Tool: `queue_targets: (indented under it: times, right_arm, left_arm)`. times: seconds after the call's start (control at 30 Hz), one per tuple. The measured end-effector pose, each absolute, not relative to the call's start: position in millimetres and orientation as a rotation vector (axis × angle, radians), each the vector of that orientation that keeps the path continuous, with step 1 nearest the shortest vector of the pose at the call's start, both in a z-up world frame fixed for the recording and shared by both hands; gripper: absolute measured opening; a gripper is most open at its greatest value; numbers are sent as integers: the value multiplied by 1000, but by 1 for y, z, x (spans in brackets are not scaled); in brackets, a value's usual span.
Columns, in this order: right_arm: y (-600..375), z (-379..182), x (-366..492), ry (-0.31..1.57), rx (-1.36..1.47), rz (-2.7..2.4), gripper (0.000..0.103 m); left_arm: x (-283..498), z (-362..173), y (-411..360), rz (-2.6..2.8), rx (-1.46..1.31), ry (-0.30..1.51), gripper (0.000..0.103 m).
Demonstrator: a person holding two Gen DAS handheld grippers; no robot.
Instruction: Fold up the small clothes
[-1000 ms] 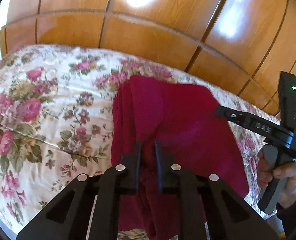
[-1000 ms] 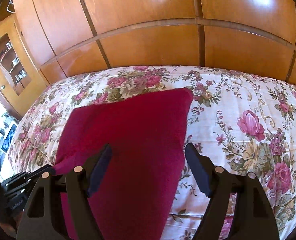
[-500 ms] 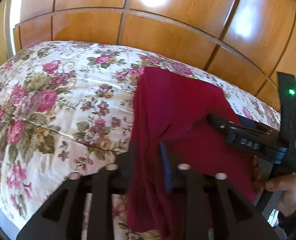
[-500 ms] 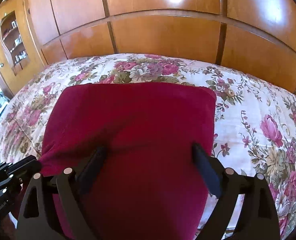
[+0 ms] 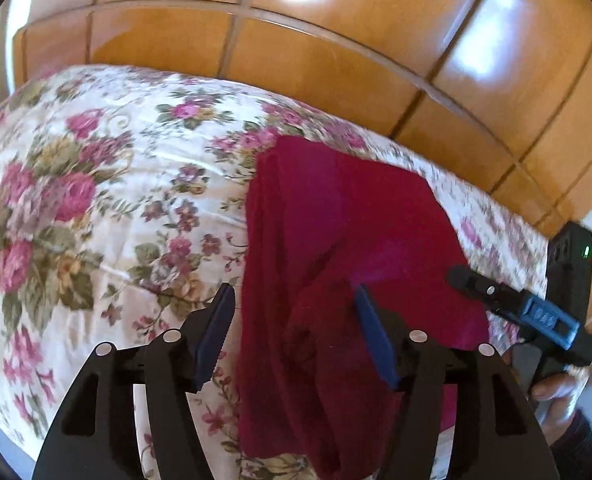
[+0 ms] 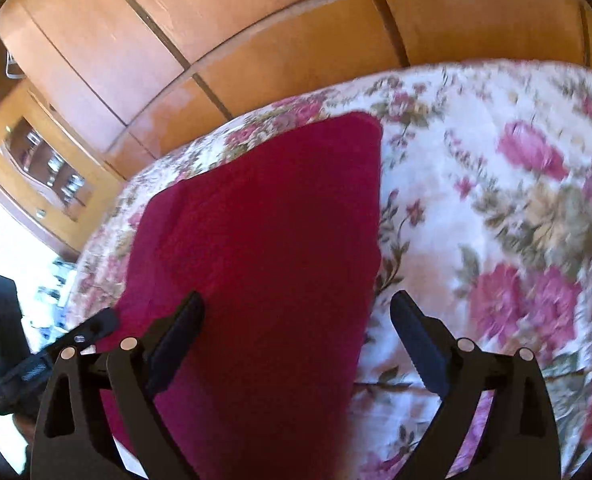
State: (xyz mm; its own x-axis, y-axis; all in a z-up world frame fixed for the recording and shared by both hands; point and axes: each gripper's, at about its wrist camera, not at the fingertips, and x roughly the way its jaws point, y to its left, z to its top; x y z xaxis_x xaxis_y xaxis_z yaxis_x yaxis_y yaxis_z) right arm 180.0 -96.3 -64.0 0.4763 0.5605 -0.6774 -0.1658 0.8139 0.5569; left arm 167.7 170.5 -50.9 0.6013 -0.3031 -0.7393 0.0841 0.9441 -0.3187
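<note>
Floral bedspread [image 5: 107, 208] bears red cloth [image 5: 336, 240] (unpinched) between opening left hand-held gripper [image 5: 296, 336] jaws.

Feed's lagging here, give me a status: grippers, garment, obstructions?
Left gripper opening, cloth between pads, unpinched. Right gripper opening, empty. Red garment flat on floral bedspread. Nothing in the way.
</note>
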Motion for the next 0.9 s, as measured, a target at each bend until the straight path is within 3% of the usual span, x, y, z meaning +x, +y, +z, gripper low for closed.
queue_targets:
  times: [0.17,0.5,0.57,0.67,0.9]
  right_arm:
    - [-97,-77,183,1046,541,585,94]
    - [-92,-84,193,1042,555,650,95]
    - [-86,-84,194,1041,526,641,88]
    - [-82,-86,196,1048,497,641,76]
    - [-80,-85,192,1060,500,635,67]
  left_arm:
    - [182,-63,165,-290,-235,937,66]
    - [194,-98,196,-426,-487,976,73]
    - [194,-105,199,-461,-536,967,72]
    - [194,-108,200,-515,-572,958,61]
    - [183,-101,194,-532,-568,918,45]
